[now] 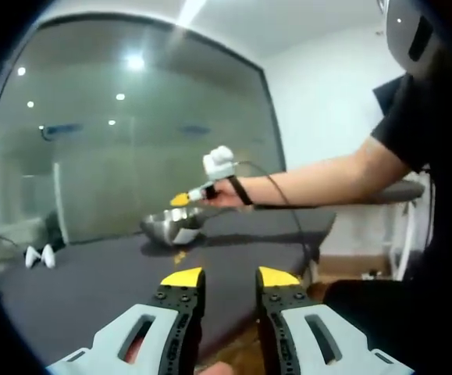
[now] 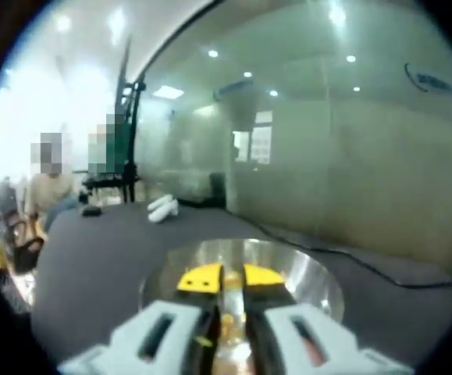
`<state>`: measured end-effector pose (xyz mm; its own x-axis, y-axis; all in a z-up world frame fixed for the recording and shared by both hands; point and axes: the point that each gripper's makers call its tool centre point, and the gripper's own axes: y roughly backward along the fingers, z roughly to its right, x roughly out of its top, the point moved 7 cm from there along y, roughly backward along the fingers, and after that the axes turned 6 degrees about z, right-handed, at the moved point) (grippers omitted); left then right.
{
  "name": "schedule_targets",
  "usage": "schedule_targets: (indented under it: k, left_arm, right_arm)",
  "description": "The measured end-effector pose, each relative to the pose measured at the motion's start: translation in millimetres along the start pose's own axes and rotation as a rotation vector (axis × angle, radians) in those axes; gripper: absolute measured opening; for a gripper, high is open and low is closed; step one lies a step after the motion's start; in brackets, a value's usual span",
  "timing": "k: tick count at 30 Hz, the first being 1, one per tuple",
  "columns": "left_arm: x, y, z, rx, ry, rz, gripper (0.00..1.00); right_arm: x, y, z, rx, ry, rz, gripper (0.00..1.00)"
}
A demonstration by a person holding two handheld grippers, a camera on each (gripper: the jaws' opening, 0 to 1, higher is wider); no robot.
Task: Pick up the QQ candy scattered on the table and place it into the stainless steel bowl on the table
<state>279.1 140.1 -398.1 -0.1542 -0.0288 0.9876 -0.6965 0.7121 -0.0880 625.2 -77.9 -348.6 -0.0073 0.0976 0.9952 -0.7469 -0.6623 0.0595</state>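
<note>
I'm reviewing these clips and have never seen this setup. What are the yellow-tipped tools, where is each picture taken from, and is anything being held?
No robot here: a person holds a two-jaw hand gripper in each hand, each carrying a fisheye camera looking along its jaws.

The left gripper view shows the left gripper low in the picture, jaws apart, nothing between them. Beyond it lies a dark table with the stainless steel bowl. The person's arm reaches in from the right, holding the right gripper above the bowl.

The right gripper view looks down that right gripper at the bowl. Its jaws are close together with a small pale piece, probably a QQ candy, pinched between them. White objects I cannot identify lie farther back.
</note>
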Motion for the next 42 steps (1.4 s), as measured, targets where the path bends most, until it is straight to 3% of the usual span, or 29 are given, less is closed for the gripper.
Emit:
schedule_targets:
  k: [6,8,17,25,31,42]
  left_arm:
    - [-1.1,-0.7,-1.0,0.01,0.005,0.002,0.28]
    - [-2.1,-0.8,0.6,0.007,0.007,-0.001,0.28]
    - [-2.6,-4.8,4.0,-0.005,0.003,-0.01,0.28]
    - [-2.5,-8.0,7.3,-0.019,-0.001,-0.012,0.28]
    - [-0.6,-8.5,7.5,-0.022,0.0,-0.005,0.28]
    - [-0.7,-12.9,10.4,-0.042,0.006,0.006,0.28]
  right_arm:
    - [-2.2,-0.3,2.3,-0.004,-0.014,-0.002,0.17]
    - [-4.1,0.9,3.5,-0.019,0.021,-0.018,0.16]
    - [-9.1,12.9,-0.8,-0.006,0.012,-0.031,0.16]
    - [-4.5,30.3,-6.2,0.005,0.013,-0.003,0.16]
    - [-8.1,59.4,-20.3,0.037,0.026,0.007,0.16]
    - [-45.8,114.0,-50.7,0.098,0.032,-0.05,0.17]
